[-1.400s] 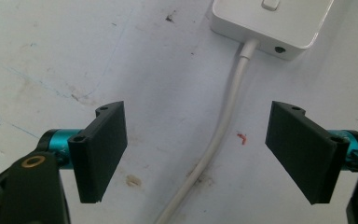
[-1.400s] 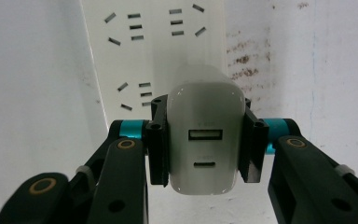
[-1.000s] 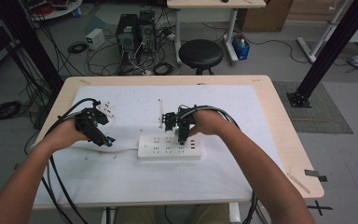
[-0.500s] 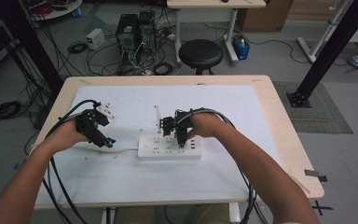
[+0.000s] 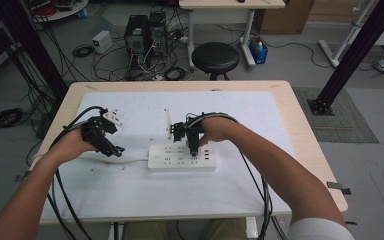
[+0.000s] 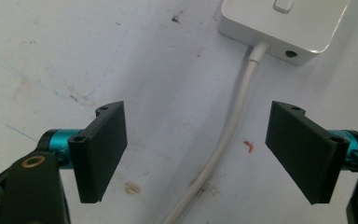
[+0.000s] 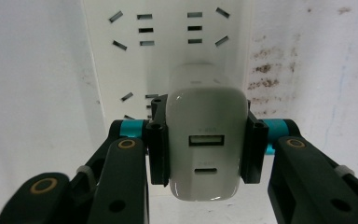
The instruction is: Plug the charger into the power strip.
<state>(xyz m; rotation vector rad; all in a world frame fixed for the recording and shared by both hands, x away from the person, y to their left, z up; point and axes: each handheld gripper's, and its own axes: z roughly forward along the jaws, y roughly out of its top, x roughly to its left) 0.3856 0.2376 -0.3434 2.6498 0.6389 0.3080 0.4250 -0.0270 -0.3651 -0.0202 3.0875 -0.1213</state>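
Observation:
A white power strip [image 5: 180,159] lies on the white mat, and its cable [image 6: 223,140] runs off to the left. My right gripper [image 5: 193,146] points down over the strip's upper row, shut on a white USB charger [image 7: 203,154]. The charger's far end meets the strip [image 7: 168,46] among the sockets, and its prongs are hidden. My left gripper [image 5: 114,149] rests left of the strip, open. In the left gripper view its jaws [image 6: 200,149] straddle the cable without touching it, and the strip's end [image 6: 284,23] is just beyond.
A small white plug [image 5: 114,118] lies behind the left hand. A thin white upright piece [image 5: 168,122] stands behind the strip. The table edge [image 5: 307,135] is on the right. A black stool [image 5: 215,57] and computer boxes [image 5: 142,32] stand on the floor beyond.
The right hand has shifted slightly down onto the power strip with the charger in its jaws. The left hand has stayed put.

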